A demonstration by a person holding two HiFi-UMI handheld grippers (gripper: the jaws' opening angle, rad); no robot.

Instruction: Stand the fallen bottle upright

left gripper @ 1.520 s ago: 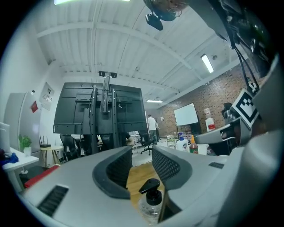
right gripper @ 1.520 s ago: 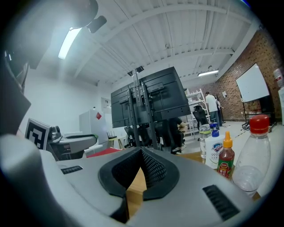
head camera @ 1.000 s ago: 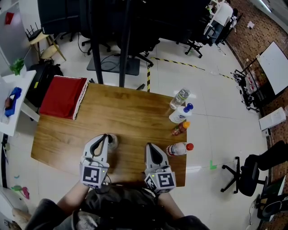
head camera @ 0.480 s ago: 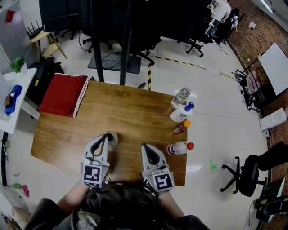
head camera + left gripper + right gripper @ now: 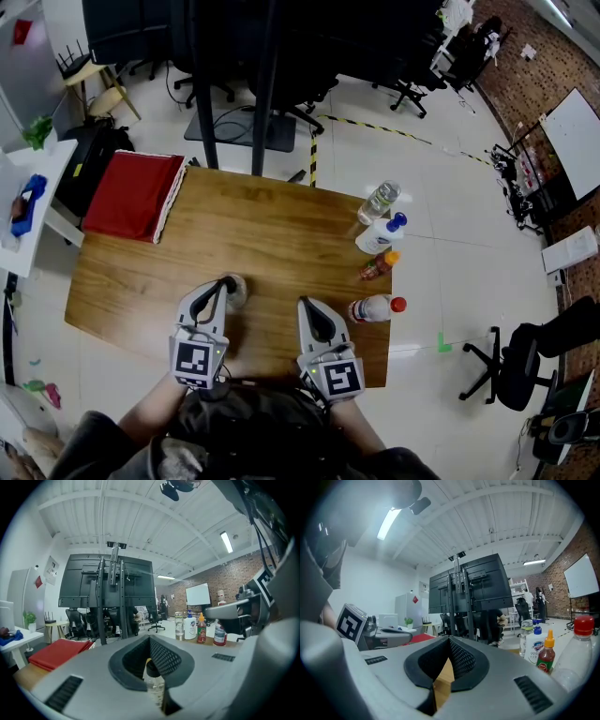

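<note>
A small clear bottle with a dark cap stands upright on the wooden table. It is right at the tip of my left gripper, and I cannot tell whether they touch. In the left gripper view that bottle shows through the gap under the left gripper, whose jaws are shut with nothing between the pads. My right gripper rests to the right of it near the table's front edge. The right gripper is also shut and empty, and bare wood shows beyond it.
Along the table's right edge stand a clear water bottle, a white bottle with a blue cap, an orange-capped sauce bottle and a red-capped bottle. A red cloth lies at the back left corner. Office chairs and a monitor stand are behind the table.
</note>
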